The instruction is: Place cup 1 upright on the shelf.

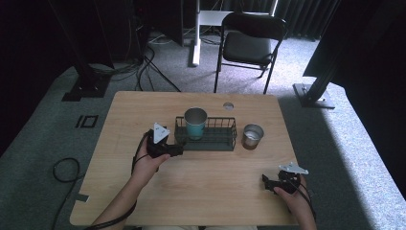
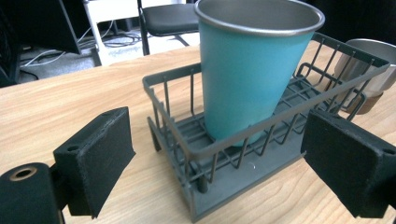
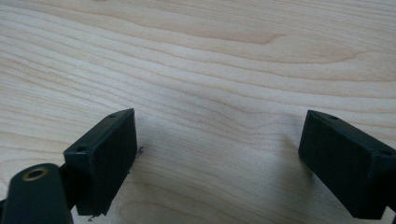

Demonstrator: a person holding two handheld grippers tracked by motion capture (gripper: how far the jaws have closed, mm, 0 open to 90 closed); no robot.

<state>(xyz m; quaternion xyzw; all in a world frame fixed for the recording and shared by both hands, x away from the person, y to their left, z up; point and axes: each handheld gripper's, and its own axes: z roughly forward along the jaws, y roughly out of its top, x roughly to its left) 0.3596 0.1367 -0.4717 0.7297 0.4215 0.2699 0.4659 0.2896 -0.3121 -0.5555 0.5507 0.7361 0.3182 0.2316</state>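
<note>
Your left gripper (image 1: 176,150) sits at the left end of the dark wire basket (image 1: 218,143), its jaws spread wide with nothing between them. In the left gripper view the basket's near corner (image 2: 196,186) lies between and just ahead of the pads (image 2: 100,158). A teal metal cup (image 1: 195,123) stands in the left part of the basket, tilted slightly in the left gripper view (image 2: 252,74). At 3 o'clock from the basket, just beside its right end, a small steel cup (image 1: 252,136) rests on the wooden surface (image 1: 210,191). Your right gripper (image 1: 266,181) is well apart, toward 5 o'clock near the front edge, jaws likewise spread over bare wood (image 3: 219,70). A black folding chair (image 1: 249,45) stands beyond the surface at 12 o'clock.
</note>
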